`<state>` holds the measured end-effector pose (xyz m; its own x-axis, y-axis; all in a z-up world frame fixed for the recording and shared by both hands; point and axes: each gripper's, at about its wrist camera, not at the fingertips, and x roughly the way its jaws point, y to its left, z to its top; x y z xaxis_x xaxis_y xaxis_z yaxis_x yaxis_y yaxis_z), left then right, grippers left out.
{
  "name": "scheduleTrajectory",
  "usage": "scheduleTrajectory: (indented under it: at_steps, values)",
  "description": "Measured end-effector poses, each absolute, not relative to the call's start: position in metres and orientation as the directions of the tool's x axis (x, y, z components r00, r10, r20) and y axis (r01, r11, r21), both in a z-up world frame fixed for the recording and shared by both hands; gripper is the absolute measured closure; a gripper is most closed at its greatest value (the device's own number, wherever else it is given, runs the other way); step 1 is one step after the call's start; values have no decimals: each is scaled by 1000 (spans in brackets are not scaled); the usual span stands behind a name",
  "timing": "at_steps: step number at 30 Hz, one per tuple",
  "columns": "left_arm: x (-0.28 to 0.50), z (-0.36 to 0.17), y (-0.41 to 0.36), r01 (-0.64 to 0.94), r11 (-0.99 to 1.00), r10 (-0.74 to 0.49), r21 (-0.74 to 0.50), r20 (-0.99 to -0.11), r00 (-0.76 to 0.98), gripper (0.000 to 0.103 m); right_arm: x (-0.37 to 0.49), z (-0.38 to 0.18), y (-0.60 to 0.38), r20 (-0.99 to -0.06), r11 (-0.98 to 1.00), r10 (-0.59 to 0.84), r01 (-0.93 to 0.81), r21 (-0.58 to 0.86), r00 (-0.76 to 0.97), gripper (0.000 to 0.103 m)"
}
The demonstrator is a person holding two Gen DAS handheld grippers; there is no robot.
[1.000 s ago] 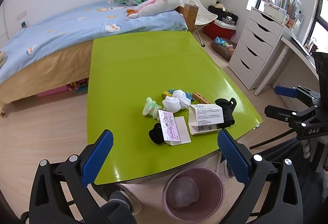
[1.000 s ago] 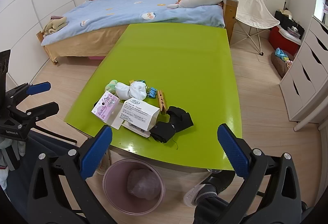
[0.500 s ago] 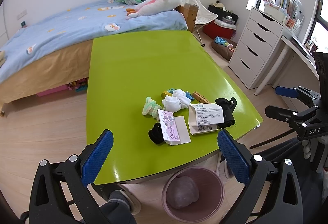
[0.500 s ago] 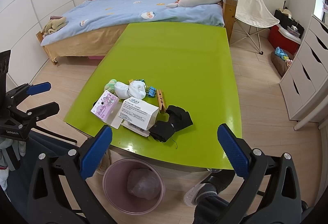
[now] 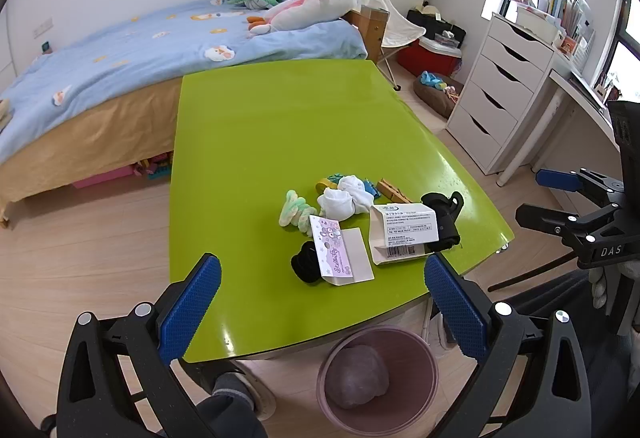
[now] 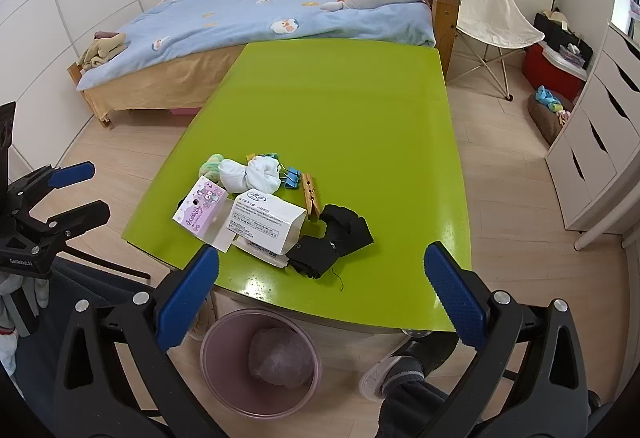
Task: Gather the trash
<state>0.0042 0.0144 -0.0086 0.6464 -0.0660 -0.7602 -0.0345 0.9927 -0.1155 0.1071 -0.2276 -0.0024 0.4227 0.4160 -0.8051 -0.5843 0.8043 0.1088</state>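
Observation:
On the green table (image 5: 260, 141) (image 6: 352, 109) lies a heap near the front edge: a white carton (image 5: 404, 228) (image 6: 266, 224), a pink printed box (image 5: 334, 252) (image 6: 202, 205), white socks (image 5: 344, 199) (image 6: 250, 173), black cloth (image 6: 334, 240) (image 5: 440, 217), a wooden clothespin (image 6: 311, 195) and blue binder clips (image 6: 291, 177). A pink bin (image 5: 376, 374) (image 6: 260, 362) with a crumpled bag stands on the floor below the edge. My left gripper (image 5: 320, 306) and right gripper (image 6: 320, 294) hover open over the table's front edge, both empty.
A bed (image 5: 120, 69) with plush toys abuts the table's far end. A white drawer unit (image 5: 496, 93) and a desk stand to the right, a folding chair (image 6: 488, 21) behind. A person's slippered foot (image 6: 400, 366) rests beside the bin.

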Motion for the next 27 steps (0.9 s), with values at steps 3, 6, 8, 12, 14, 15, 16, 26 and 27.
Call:
scheduleTrajectory:
  at_steps: [3,6,8,12,14,15,16,26,27]
  values:
    - [4,-8,14,-34,993,-66,-116,-760,646,5,112,-3,-227,-810,808,413,-577,116,416,3]
    - [4,-8,15,-35,993,-66,-115,-760,646,5,121,-5,-227,-817,817,411,-562,134,404,3]
    - [4,-8,16,-36,993,-65,-115,-760,647,5,128,-6,-227,-824,824,407,-547,145,394,3]
    - [5,-9,18,-39,992,-65,-118,-760,647,5,152,-18,-225,-861,855,387,-479,200,329,3]
    - [7,-10,21,-41,992,-65,-119,-760,646,5,164,-26,-224,-875,861,387,-455,229,292,3]
    - [8,-10,21,-42,992,-64,-118,-761,646,5,169,-31,-224,-883,867,380,-439,236,276,3]
    - [8,-10,21,-43,992,-63,-118,-761,646,5,173,-35,-223,-891,875,369,-423,237,263,3]
    - [10,-14,24,-53,990,-64,-127,-766,639,5,206,-94,-221,-924,907,381,-215,364,44,3]
    - [10,-14,24,-55,990,-64,-129,-766,640,5,206,-97,-222,-920,906,390,-197,376,37,4]
